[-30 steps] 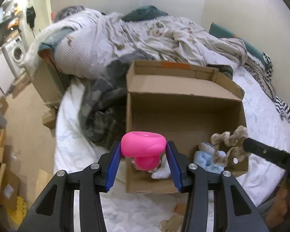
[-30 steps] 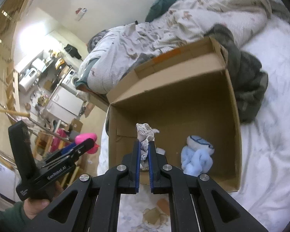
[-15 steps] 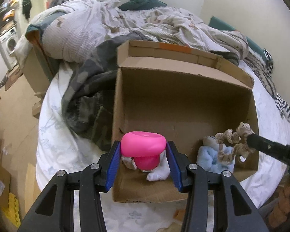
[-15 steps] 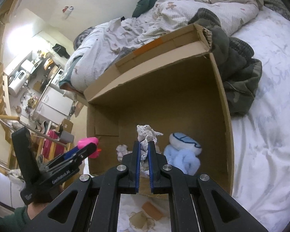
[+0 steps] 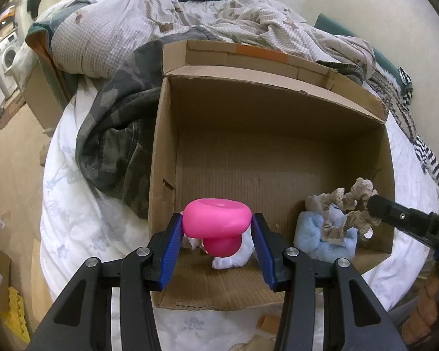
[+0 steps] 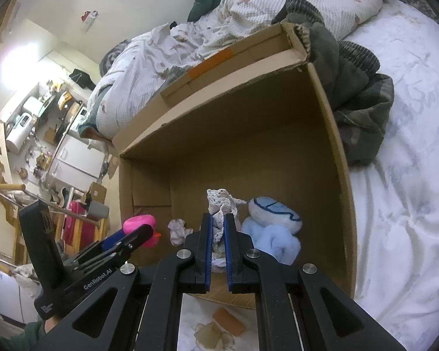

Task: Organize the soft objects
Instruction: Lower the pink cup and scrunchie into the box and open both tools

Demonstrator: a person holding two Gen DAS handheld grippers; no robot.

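Nearest, left wrist view: left gripper (image 5: 217, 231) clamped on a pink squishy toy (image 5: 216, 219), blue pads pressing its wide upper lobe from both sides; a smaller lobe hangs below. The toy is held over the near left corner of the cardboard box (image 5: 158, 152), which stands on the bed (image 5: 73, 219).

Right wrist view: right gripper (image 6: 218, 234) closed on a lace scrunchie (image 6: 221, 204), jaws nearly together, the frill bunched above the pads. It sits low inside the box, just beside a pale blue plush (image 6: 273, 228).

On the box floor: a small white crumpled cloth (image 6: 177, 229) near the left wall; the plush toward the right wall. Rest of floor bare.

Handling, as a judgement: both items look light and compliant. The pink toy bulges under the pads, so a mid-lobe grip suits it; likely springs back on release. The scrunchie is limp; pinch it through the bunched fabric.

Beyond the box: a camouflage garment (image 5: 114, 134), then rumpled bedding (image 5: 219, 20).
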